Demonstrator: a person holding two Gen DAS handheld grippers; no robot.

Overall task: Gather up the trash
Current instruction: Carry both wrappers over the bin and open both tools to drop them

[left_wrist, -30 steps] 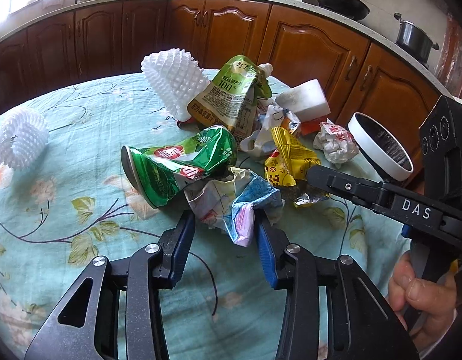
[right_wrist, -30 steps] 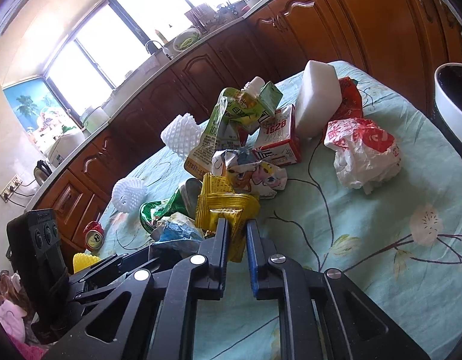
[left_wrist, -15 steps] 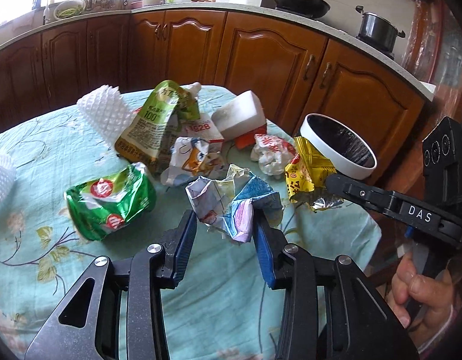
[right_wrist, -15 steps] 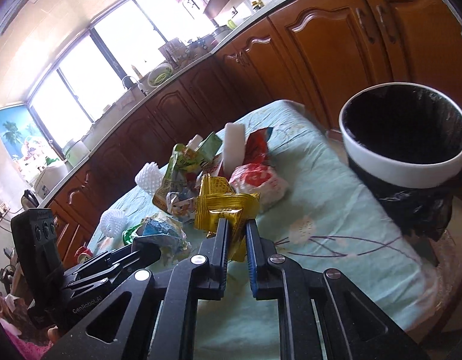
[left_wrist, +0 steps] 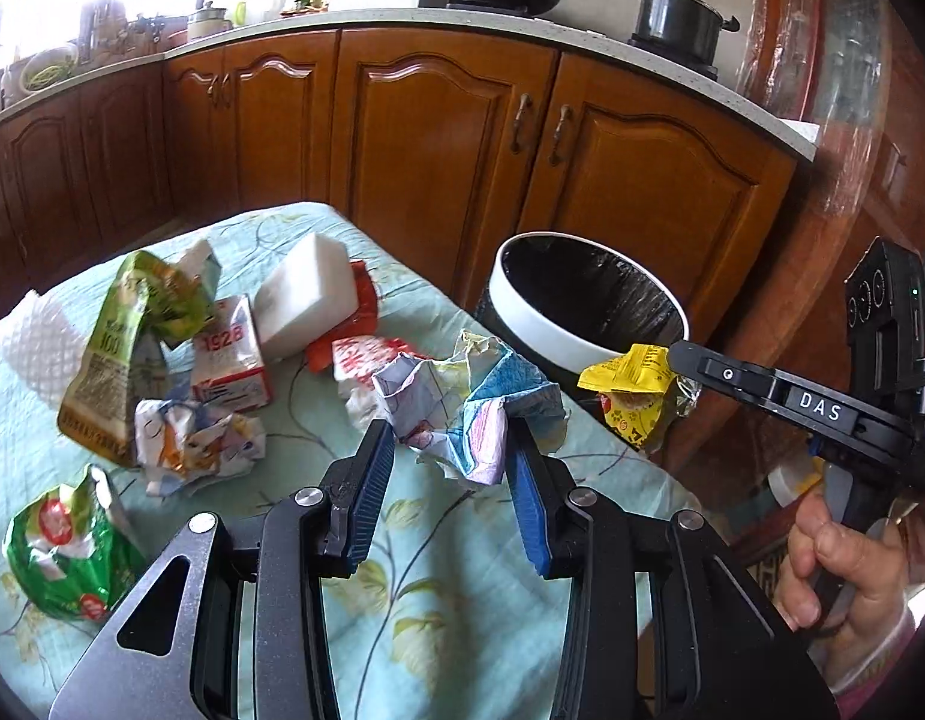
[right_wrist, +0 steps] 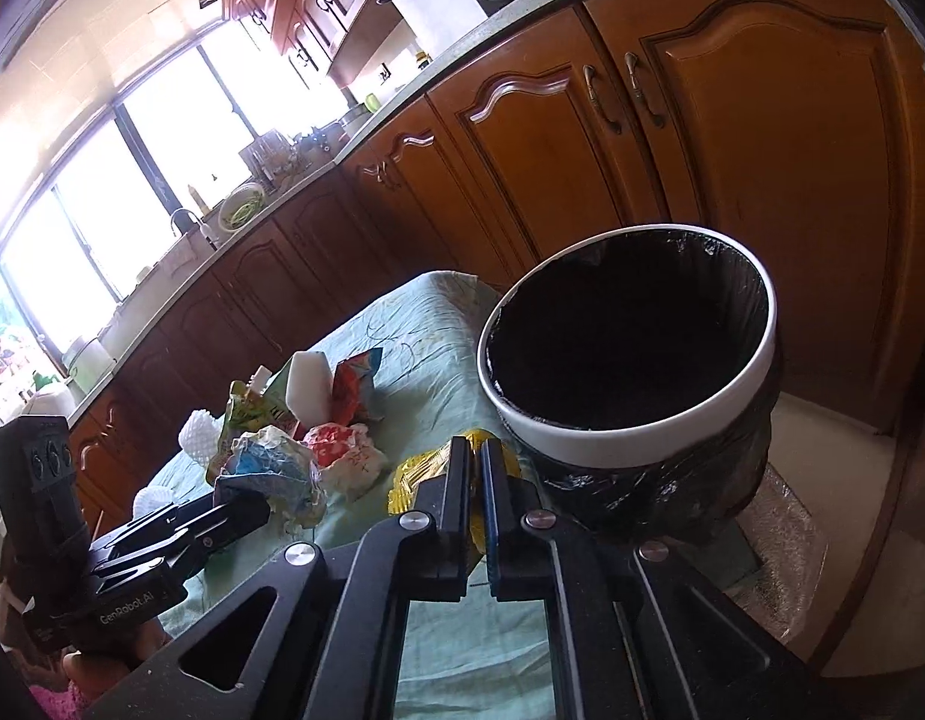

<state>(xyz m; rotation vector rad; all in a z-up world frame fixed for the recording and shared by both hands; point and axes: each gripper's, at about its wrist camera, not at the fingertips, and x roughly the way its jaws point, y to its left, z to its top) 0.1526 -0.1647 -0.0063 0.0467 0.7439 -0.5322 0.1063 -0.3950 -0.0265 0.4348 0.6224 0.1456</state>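
My left gripper is shut on a crumpled blue and white paper wrapper and holds it above the table's right edge. My right gripper is shut on a yellow snack wrapper, close to the near rim of the white bin with a black liner. In the left wrist view the yellow wrapper hangs beside the bin. The right gripper shows there too.
On the teal flowered tablecloth lie a green pouch, a small red and white carton, a white foam block, a red and white crumpled bag, a green bag and white foam netting. Wooden cabinets stand behind.
Both grippers have moved right with their wrappers, away from the trash pile and toward the bin. The bin now looms large in the right wrist view.
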